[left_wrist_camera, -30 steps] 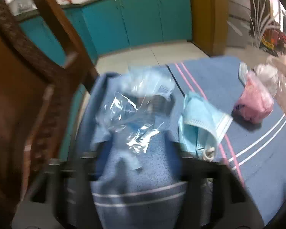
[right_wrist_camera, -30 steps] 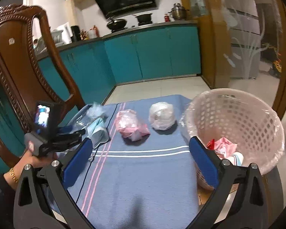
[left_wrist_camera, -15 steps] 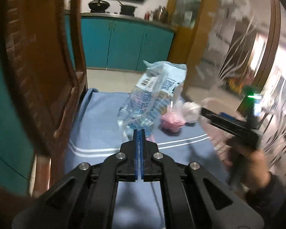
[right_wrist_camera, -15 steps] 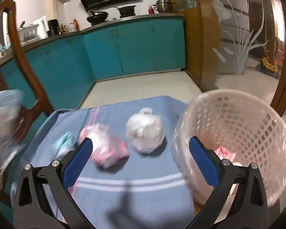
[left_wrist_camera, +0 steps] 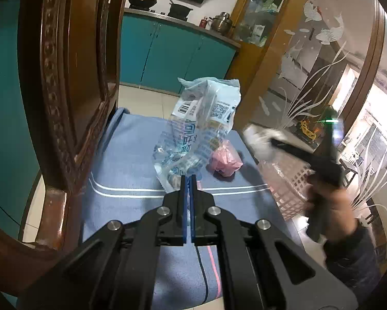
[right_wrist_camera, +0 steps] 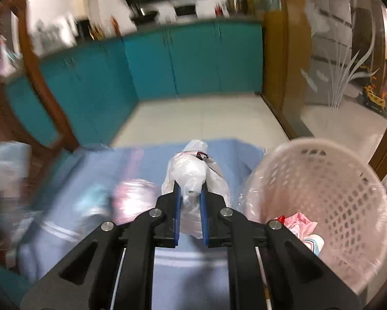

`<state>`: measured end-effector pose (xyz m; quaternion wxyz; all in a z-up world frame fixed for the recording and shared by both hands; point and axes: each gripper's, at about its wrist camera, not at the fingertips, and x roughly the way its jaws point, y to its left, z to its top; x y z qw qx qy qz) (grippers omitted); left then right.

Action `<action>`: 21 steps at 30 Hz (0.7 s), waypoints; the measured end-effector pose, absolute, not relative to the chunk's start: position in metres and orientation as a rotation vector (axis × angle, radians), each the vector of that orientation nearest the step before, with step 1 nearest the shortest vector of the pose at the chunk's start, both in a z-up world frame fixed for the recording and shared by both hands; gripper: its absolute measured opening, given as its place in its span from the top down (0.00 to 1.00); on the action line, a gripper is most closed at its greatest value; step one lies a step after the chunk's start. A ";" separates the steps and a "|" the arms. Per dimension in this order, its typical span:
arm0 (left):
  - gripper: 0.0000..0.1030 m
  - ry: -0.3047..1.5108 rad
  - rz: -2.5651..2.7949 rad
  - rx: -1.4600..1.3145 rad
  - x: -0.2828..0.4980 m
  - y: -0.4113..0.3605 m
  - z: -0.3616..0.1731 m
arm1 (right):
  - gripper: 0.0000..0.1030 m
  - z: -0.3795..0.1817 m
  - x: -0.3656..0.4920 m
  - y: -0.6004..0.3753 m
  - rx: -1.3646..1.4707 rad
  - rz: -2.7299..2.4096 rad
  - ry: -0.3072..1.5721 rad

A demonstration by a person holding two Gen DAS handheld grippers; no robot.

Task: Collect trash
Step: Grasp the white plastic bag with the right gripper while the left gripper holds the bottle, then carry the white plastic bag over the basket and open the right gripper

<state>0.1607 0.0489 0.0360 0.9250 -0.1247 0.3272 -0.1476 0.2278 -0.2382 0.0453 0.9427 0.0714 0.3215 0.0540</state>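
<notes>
The left gripper (left_wrist_camera: pixel 187 180) has just lifted the clear wrapper (left_wrist_camera: pixel 201 126), clamped. The right gripper (right_wrist_camera: pixel 190 193), open before, now pinches the white bag (right_wrist_camera: pixel 193 175) beside the basket (right_wrist_camera: pixel 335 180); both seem ready to drop.

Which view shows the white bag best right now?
Right wrist view: the white bag sits sharp and centred, pinched in the right tool. The left wrist view shows only a blurred white smear beside the basket.
</notes>
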 end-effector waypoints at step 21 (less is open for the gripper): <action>0.98 0.699 -0.267 -0.196 0.158 0.036 0.021 | 0.87 0.039 0.130 -0.214 0.107 0.251 0.650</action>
